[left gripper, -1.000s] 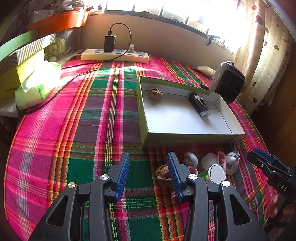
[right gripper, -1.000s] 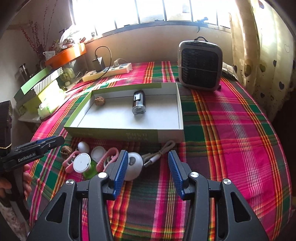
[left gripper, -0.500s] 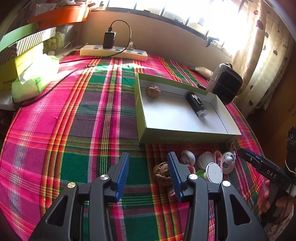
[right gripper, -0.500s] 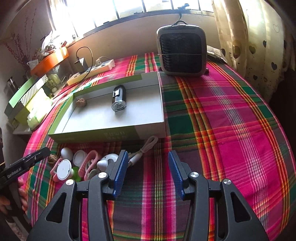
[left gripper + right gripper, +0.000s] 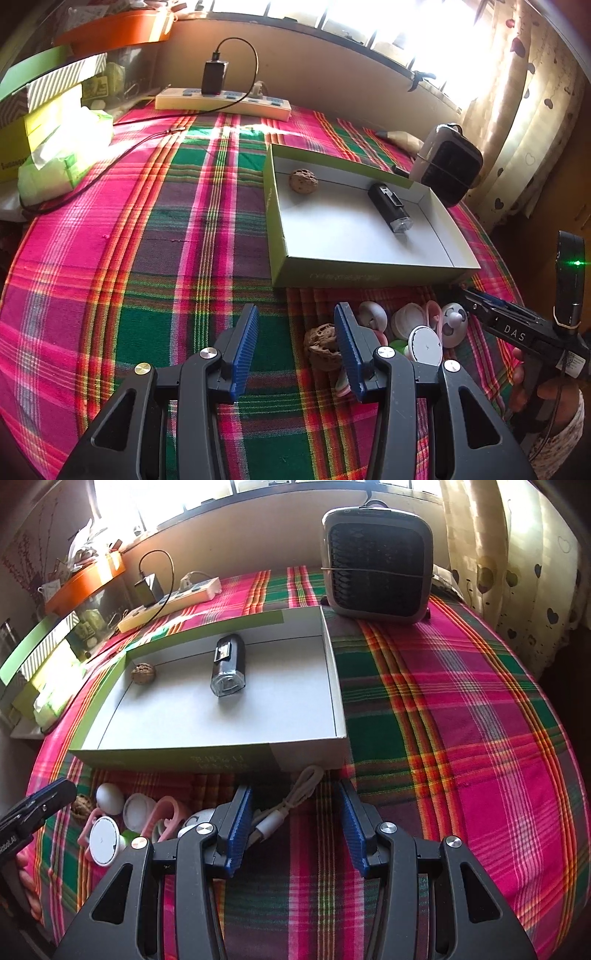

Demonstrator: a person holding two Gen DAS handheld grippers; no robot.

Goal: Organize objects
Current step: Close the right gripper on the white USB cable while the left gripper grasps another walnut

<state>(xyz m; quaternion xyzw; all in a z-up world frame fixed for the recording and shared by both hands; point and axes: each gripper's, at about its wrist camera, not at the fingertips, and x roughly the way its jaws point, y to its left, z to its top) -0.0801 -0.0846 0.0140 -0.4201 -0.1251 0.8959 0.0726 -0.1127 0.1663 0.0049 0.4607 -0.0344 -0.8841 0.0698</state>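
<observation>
Where right gripper (image 5: 293, 821) gapes: cable (image 5: 291, 803) between.

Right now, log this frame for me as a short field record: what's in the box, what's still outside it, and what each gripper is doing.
surface: table with plaid cloth
box: open, shallow, green-sided
in box: walnut near far left corner; black flashlight lying mid-box
outside box: second walnut, white cable, cluster of small white and pink items, all in front of the box
left gripper: open, holding nothing, walnut beside its right finger
right gripper: open, over the cable, not gripping
background: heater, power strip
</observation>
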